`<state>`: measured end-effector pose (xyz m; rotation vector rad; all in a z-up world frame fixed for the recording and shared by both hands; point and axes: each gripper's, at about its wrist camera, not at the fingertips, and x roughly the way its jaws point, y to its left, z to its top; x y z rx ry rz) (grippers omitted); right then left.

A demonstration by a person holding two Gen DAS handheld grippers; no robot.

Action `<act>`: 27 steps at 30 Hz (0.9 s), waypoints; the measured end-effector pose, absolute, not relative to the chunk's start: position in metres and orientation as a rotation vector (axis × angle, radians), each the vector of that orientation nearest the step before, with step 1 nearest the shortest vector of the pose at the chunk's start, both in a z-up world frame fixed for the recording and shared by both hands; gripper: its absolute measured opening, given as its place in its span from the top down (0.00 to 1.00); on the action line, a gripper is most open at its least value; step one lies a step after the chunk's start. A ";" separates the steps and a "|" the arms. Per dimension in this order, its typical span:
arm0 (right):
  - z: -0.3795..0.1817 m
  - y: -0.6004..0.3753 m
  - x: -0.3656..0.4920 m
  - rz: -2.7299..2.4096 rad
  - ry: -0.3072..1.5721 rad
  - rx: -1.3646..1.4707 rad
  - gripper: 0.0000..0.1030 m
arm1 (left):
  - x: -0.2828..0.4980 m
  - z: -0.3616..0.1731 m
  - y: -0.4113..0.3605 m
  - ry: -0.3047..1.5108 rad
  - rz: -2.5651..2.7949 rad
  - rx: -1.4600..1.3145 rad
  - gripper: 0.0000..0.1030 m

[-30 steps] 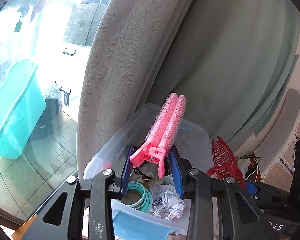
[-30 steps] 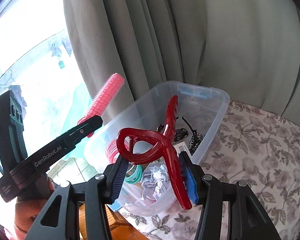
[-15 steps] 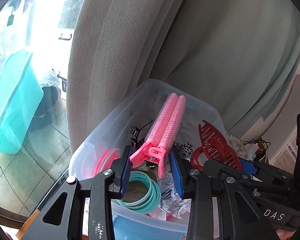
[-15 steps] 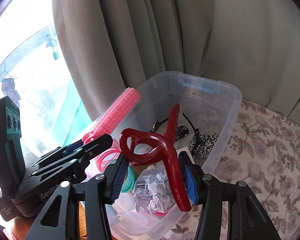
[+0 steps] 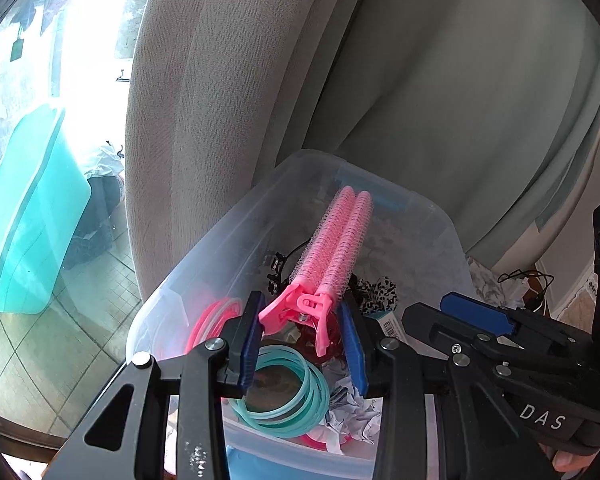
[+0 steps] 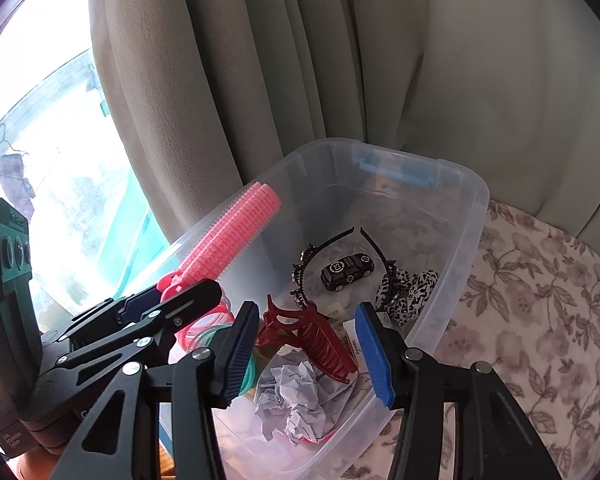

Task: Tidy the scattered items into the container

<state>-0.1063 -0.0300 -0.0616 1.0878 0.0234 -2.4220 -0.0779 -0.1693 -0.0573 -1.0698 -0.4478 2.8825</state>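
Pink roller clip [image 5: 332,256] is pinched at its hinge by the left gripper [image 5: 302,344] above the clear container [image 6: 466,236], poised for dropping in. Right gripper [image 6: 306,354] stands unclenched, the red claw clip [image 6: 316,340] lying loose on crumpled paper [image 6: 292,396] near the container's front edge.

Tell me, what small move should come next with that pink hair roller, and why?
Probably open the left hand-held gripper and let the pink hair roller drop. Its pads still clamp the roller's clip end, and the roller already hangs over the clear plastic box. The red hair claw already lies loose inside, clear of the right hand-held gripper.
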 end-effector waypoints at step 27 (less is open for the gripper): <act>-0.066 -0.022 -0.117 -2.478 0.016 1.098 0.46 | -0.105 -0.067 -0.170 -0.431 2.915 -1.130 0.34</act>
